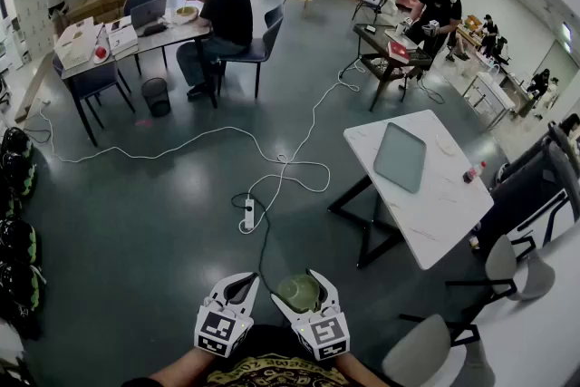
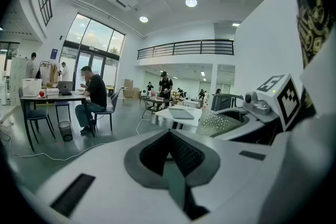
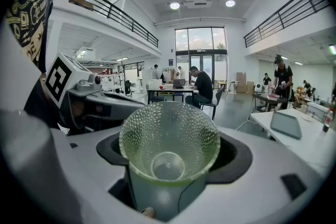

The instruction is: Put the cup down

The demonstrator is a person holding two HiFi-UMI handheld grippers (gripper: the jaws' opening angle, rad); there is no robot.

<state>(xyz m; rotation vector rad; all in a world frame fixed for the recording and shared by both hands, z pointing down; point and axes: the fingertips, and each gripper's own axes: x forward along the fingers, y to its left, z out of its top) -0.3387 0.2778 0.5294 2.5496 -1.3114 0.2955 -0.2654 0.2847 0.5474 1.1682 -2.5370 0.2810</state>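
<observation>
Closest to the head camera are the 2 white hand-held grippers, held side by side low against the person's body. Beneath them spreads the dark grey polished floor (image 1: 154, 222), so nothing that could take the cup lies directly under either one.

Ahead and to the right stands the white marble-patterned table (image 1: 449, 213), well apart from both. It is the nearest top I can name with confidence. A flat grey rectangular tray (image 1: 401, 157) lies toward its far side, and the near part is bare.

That makes the right hand-held gripper (image 1: 304, 285) the nearer of the 2 to the table, and it is also the loaded one. Its jaws stand wide and clamp the pale green dimpled glass cup (image 3: 169, 139) between their pads. In the right gripper view the cup's mouth opens up and back toward the camera, and its round base sits lower and farther along the jaws. I judge its long axis to be tipped back rather than upright.

By contrast, the left hand-held gripper (image 1: 238, 287) has its jaws drawn together on nothing, just beside the cup.

My reading is that the coming move is a carry forward and rightward to the table's bare near part. The cup's base would need levelling before the jaws let go.
</observation>
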